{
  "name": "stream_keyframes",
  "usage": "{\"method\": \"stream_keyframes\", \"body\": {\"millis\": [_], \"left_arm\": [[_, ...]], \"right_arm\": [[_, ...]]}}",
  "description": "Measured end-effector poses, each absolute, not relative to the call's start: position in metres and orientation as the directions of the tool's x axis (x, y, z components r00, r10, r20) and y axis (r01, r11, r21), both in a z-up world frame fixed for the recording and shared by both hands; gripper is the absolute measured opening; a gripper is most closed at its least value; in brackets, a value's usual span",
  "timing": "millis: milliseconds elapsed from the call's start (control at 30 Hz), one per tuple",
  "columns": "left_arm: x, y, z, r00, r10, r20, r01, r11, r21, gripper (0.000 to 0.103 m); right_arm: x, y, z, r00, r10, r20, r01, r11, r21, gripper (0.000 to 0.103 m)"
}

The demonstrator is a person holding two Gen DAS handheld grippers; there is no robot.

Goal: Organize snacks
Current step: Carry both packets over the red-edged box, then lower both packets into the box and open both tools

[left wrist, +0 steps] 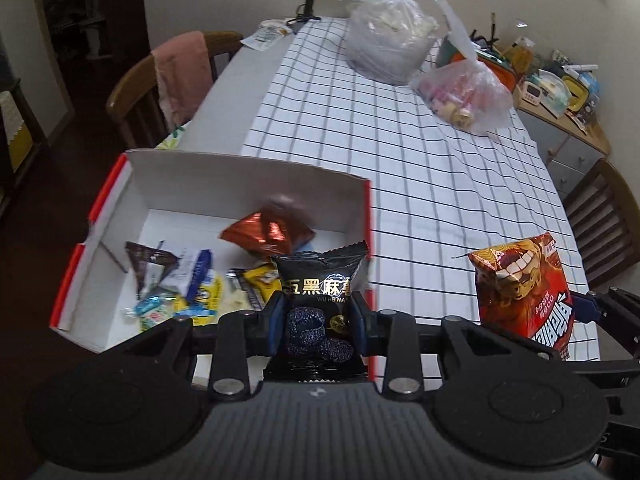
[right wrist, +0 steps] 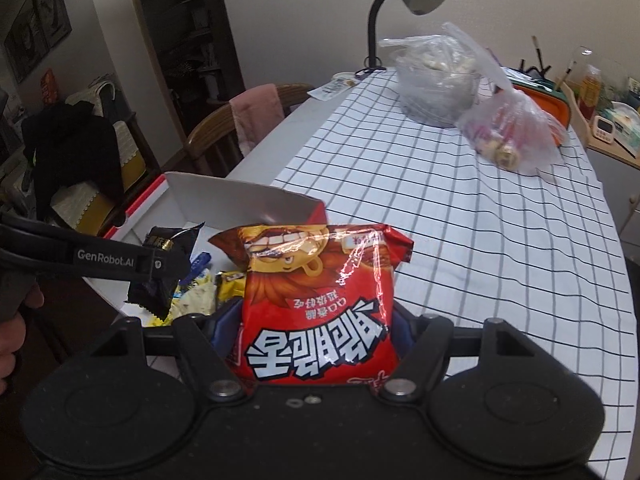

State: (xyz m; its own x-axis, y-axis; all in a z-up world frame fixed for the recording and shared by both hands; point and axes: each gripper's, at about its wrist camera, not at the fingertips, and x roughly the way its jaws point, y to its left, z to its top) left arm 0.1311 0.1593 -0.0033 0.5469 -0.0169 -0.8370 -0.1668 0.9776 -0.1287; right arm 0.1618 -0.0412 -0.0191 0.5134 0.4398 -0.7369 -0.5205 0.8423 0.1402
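Clamped between the blue pads of the left gripper (left wrist: pixel 318 312) was a small black foil snack packet with gold lettering (left wrist: pixel 318 288), held above the near edge of the open white cardboard box with red outer walls (left wrist: pixel 248 188). That box, containing loose wrapped snacks (left wrist: pixel 192 284) and an orange-brown foil pouch (left wrist: pixel 268 232), sat on the white tablecloth with a dark grid pattern (left wrist: pixel 400 152). Beside it, the right gripper (right wrist: pixel 318 320) pinched a red crinkled snack bag with white lettering (right wrist: pixel 320 300), held upside down over the cloth.
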Motion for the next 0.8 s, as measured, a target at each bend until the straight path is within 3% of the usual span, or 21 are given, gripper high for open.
{"method": "stream_keyframes", "body": {"millis": [800], "left_arm": [[0.168,0.286,-0.060,0.433,0.087,-0.897,-0.201,0.980,-0.002,0.033]], "right_arm": [[0.190,0.110,-0.079,0.454,0.337,-0.825,-0.587,0.809,0.007,0.072]]}}
